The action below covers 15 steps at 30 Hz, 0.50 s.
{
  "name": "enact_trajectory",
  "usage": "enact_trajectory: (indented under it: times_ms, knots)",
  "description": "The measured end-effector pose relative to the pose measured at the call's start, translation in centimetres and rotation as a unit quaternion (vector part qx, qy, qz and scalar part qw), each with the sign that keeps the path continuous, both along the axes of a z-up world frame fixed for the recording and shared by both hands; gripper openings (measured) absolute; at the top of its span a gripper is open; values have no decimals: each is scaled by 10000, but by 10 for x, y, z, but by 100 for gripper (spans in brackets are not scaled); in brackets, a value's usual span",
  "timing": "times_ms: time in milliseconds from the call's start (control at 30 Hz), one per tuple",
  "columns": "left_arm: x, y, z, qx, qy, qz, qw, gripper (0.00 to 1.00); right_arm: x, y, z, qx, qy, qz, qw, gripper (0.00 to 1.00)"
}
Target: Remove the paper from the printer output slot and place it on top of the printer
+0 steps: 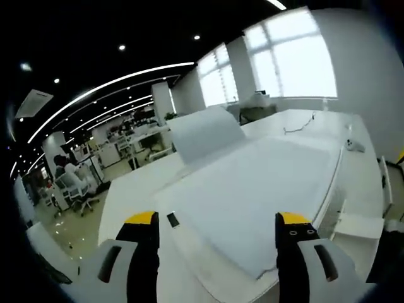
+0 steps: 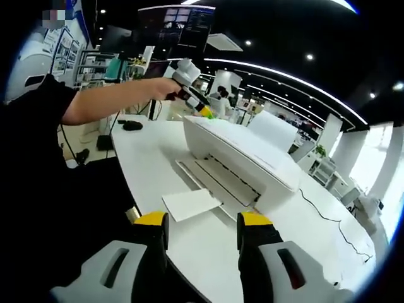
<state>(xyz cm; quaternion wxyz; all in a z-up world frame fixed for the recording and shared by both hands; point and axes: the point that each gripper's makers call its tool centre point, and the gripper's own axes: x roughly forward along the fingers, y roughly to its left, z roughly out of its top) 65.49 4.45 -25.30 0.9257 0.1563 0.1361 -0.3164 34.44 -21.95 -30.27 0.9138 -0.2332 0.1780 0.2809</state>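
The white printer [image 2: 243,151] stands on a white table [image 2: 145,164] with its rear paper support [image 2: 271,129] raised. A white sheet of paper [image 2: 189,203] lies at the end of the output tray [image 2: 218,180], sticking out toward me. My right gripper [image 2: 202,237] is open and empty, just short of the sheet's near edge. The person's arm holds my left gripper [image 2: 192,88] above the printer's far end. In the left gripper view, my left gripper [image 1: 218,249] is open over the flat printer top [image 1: 252,189], with the raised paper support [image 1: 205,129] beyond it.
A thin cable [image 2: 328,218] trails across the table to the right of the printer. A dark small object [image 2: 131,125] lies on the table near the person's arm [image 2: 107,101]. Office desks and chairs [image 1: 79,189] stand behind, and bright windows [image 1: 297,57] lie ahead.
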Motion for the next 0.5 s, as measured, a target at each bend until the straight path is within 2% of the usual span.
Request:
enact_trajectory:
  times_ms: [233, 400, 500]
  knots:
    - [-7, 8, 0, -11, 90, -37, 10000, 78, 3, -3, -3, 60, 20, -84, 9999, 45]
    - [-16, 14, -3, 0, 196, -83, 9998, 78, 4, -3, -4, 60, 9, -79, 10000, 44]
    - [-20, 19, -4, 2, 223, -83, 9997, 78, 4, -3, -6, -42, 12, -29, 10000, 39]
